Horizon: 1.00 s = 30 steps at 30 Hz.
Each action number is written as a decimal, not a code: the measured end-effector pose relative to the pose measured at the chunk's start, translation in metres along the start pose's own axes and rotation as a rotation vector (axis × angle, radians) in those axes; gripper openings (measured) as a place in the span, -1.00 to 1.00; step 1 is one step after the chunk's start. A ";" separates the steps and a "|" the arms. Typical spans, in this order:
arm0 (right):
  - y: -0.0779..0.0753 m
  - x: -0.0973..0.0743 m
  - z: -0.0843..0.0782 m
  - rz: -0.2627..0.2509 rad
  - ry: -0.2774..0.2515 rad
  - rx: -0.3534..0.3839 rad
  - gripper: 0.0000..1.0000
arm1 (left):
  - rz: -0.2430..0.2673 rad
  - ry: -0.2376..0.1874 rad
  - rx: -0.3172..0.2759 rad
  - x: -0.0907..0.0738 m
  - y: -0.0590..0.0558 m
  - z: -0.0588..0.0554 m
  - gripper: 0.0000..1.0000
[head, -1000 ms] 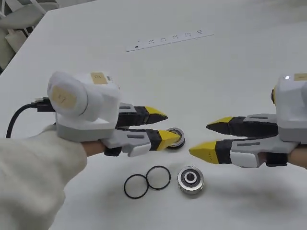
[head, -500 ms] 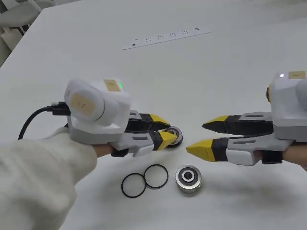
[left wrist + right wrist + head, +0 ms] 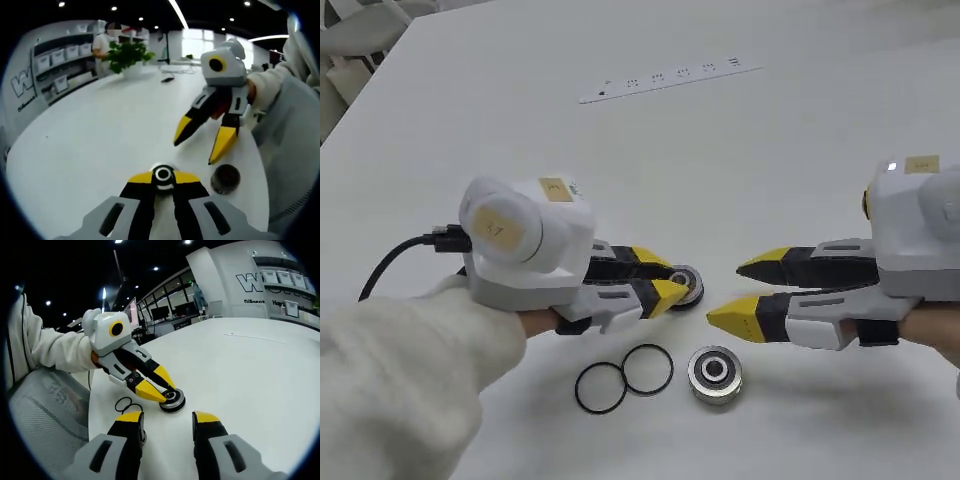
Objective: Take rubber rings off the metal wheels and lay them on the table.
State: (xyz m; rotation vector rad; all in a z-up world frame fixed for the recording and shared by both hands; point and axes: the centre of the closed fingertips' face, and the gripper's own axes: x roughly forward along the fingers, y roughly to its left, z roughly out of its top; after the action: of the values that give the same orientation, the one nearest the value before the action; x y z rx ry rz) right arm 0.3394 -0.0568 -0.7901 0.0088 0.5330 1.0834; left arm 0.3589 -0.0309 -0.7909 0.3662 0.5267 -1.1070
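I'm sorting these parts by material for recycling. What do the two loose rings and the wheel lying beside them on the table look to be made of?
The two loose rings: probably rubber, matte black. They are thin bands with no glints.
The loose wheel beside them: metal, apparently bare steel. Its rim is bright and silvery with highlights, and the centre is darker. The exact alloy cannot be told.

Two round silver metal wheels (image 3: 715,372) are on the one white table (image 3: 520,150). There are two thin black rubber rings (image 3: 648,368) and one long, flat white strip (image 3: 670,80) with dark marks.
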 end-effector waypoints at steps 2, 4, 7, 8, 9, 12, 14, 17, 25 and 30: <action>0.000 0.004 -0.002 0.003 0.013 -0.021 -0.37 | -0.006 -0.001 0.001 0.000 -0.002 0.000 -0.72; -0.001 0.007 -0.004 0.007 0.023 -0.033 -0.40 | -0.011 0.000 0.001 0.000 -0.005 0.000 -0.72; 0.000 0.013 -0.007 0.015 0.044 -0.063 -0.42 | -0.021 0.002 0.006 0.002 -0.009 0.000 -0.72; -0.001 0.014 -0.008 0.016 0.051 -0.067 -0.42 | -0.024 0.002 0.007 0.002 -0.010 0.000 -0.73; 0.000 0.016 -0.010 0.018 0.059 -0.079 -0.43 | -0.026 0.003 0.008 0.003 -0.011 0.000 -0.73; 0.000 0.019 -0.011 0.021 0.066 -0.117 -0.43 | -0.029 0.003 0.008 0.003 -0.013 0.000 -0.73; 0.000 0.021 -0.010 0.020 0.066 -0.137 -0.44 | -0.032 0.003 0.009 0.004 -0.015 0.000 -0.73; 0.002 0.021 -0.012 0.032 0.081 -0.192 -0.54 | -0.036 0.002 0.010 0.006 -0.017 0.001 -0.73; 0.000 0.019 -0.009 0.028 0.076 -0.234 -0.66 | -0.034 0.002 0.008 0.007 -0.016 0.000 -0.73; -0.003 0.018 -0.012 0.016 0.092 -0.255 -0.74 | -0.030 0.003 0.007 0.008 -0.016 0.000 -0.73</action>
State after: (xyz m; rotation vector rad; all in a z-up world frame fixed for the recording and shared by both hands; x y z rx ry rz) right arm 0.3433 -0.0459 -0.8084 -0.2609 0.4745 1.1652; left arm 0.3468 -0.0433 -0.7960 0.3673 0.5323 -1.1382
